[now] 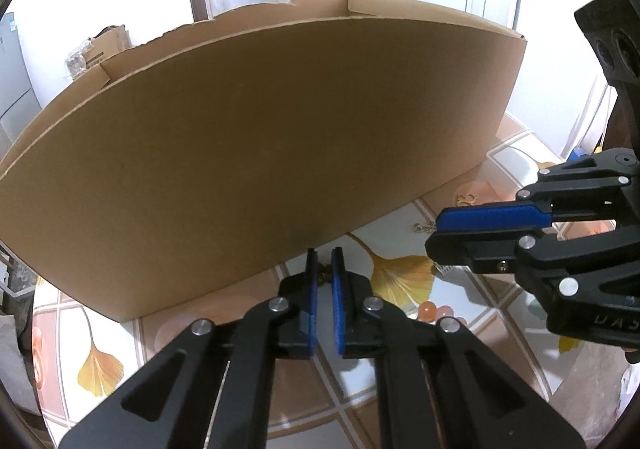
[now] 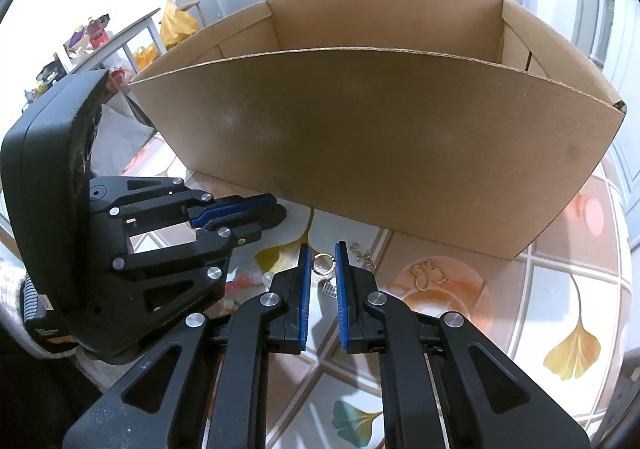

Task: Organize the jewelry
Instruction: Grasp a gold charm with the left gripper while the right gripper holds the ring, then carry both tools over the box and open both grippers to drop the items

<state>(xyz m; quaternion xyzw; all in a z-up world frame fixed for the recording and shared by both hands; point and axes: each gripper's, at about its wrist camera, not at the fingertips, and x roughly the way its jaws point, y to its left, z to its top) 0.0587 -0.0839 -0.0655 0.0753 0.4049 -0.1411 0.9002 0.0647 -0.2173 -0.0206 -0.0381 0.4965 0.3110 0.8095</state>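
Holding a small silver ring (image 2: 323,263) clamped in my right gripper (image 2: 322,263), left gripper (image 1: 324,269) nearly together on nothing I can make out, I judge lifting over the open brown cardboard box (image 2: 360,137) wall comes next.

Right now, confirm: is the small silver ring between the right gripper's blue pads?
Yes: the small silver ring sits between the right gripper's blue pads.

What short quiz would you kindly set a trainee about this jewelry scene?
1. True or false: the cardboard box has a lid closed over it.
2. What is between the right gripper jaws? A a silver ring; B a watch; C a coin.
3. Where does the gold pendant lie, in a few words?
Key: 1 false, its top is open. 2 A. 3 On the table, in front of the box.
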